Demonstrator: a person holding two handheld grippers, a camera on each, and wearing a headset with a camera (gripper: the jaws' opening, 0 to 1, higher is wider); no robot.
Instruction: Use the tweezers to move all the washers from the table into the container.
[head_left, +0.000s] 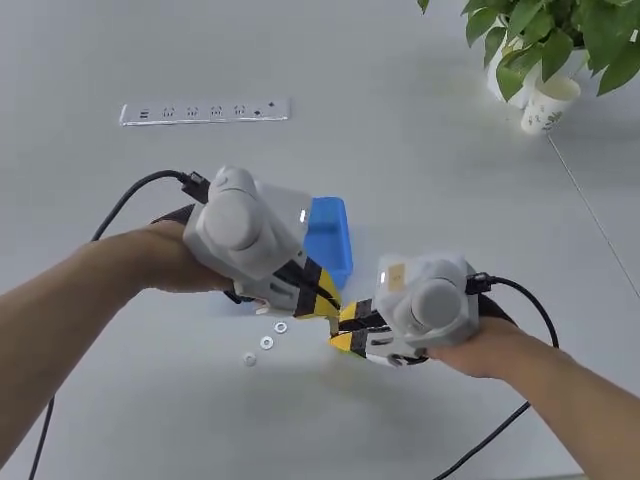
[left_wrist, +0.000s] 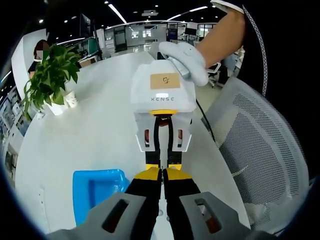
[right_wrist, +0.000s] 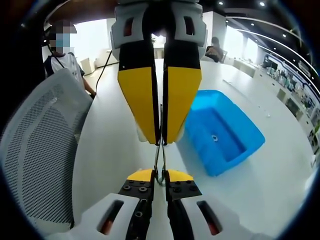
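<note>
Farthest left on the white counter (head_left: 420, 180), a power strip (head_left: 205, 111) lies well apart from the work, and a black cable (head_left: 130, 200) trails off behind the left claw (head_left: 328, 302). That claw points tip to tip at the right claw (head_left: 348, 330), and the two meet just in front of the blue container (head_left: 330, 240). Three washers (head_left: 267, 343) lie in plain sight in a short slanted row on the counter, just left of and below the spot where the tips meet. In the right gripper view, thin metal tweezers (right_wrist: 159, 159) bridge the two claws. Their lower end is pinched between the right claw's closed yellow tips. Their upper part runs into the narrow slit of the left claw, whose jaws are pressed together on them. One washer (right_wrist: 214, 137) sits on the container's floor. A mesh chair (right_wrist: 40, 150) stands off the counter's edge. Far right, a potted plant (head_left: 540, 40) and a paper cup (head_left: 548, 105) stand well away from both claws.
</note>
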